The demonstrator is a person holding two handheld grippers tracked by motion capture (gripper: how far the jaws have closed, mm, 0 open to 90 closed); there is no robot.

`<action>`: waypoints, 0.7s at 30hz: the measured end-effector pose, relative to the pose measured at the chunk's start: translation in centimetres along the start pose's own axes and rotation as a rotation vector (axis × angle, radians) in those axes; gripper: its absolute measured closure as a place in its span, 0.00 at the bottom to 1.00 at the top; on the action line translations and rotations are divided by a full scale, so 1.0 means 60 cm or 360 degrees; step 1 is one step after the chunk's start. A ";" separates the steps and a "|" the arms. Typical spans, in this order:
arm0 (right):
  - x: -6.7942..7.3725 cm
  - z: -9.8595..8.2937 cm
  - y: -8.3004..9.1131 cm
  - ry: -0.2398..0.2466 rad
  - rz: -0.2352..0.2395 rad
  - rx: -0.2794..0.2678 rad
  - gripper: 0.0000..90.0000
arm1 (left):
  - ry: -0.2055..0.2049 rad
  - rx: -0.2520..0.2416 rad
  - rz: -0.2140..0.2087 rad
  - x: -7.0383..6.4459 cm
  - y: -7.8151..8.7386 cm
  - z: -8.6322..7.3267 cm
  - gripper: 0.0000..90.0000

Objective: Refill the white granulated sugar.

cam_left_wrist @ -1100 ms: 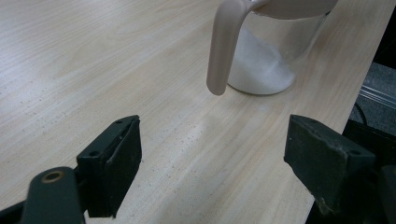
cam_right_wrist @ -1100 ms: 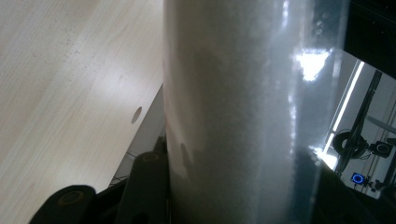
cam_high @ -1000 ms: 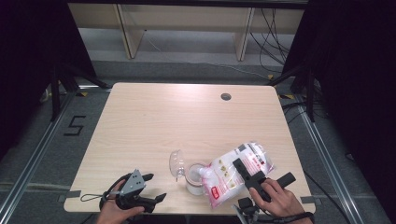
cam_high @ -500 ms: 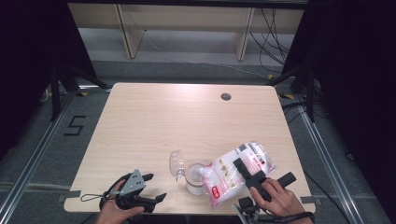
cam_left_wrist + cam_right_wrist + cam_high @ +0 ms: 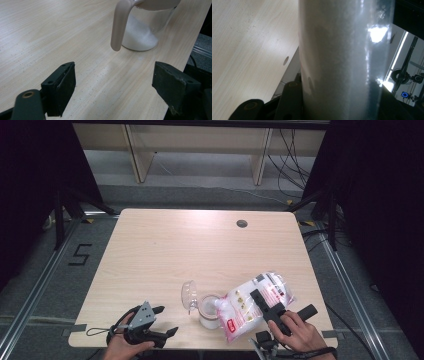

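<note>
Pouring step: right gripper (image 5: 264, 306) clamps a tilted bag (image 5: 252, 304) over the jar (image 5: 209, 312) (at its nine o'clock); left gripper (image 5: 162, 322) rests wide open. Next, tip further.

Wide open across the pale wooden worktop (image 5: 200, 250); blocked near the front edge by clear glass jar (image 5: 209, 311) and tilted white plastic bag (image 5: 250, 304).
</note>
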State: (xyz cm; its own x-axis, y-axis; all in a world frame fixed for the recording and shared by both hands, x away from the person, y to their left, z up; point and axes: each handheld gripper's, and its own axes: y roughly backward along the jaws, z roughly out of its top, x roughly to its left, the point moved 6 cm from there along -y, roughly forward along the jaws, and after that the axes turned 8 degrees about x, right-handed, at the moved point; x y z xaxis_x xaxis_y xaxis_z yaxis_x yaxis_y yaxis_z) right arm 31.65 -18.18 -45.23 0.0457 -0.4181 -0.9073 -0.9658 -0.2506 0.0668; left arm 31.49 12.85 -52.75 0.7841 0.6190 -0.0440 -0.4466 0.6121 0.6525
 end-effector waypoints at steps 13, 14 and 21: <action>0.000 0.000 0.000 -0.0089 0.0009 -0.0034 0.72 | 0.0002 0.0008 0.0001 0.000 0.001 0.000 0.21; 0.000 0.000 0.000 -0.0104 0.0012 -0.0036 0.72 | 0.0002 0.0000 -0.0001 0.000 0.000 0.000 0.21; 0.000 0.005 -0.003 -0.0223 0.0062 -0.0105 0.72 | 0.0015 -0.0010 -0.0003 -0.001 -0.001 0.000 0.21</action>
State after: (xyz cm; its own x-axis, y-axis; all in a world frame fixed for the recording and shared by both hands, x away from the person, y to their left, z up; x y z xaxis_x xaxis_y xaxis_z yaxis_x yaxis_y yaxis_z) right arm 31.75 -17.86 -45.36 -0.0318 -0.3040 -0.9522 -0.9470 -0.2956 0.1260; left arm 31.49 12.77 -52.76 0.7808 0.6226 -0.0521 -0.4481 0.6162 0.6477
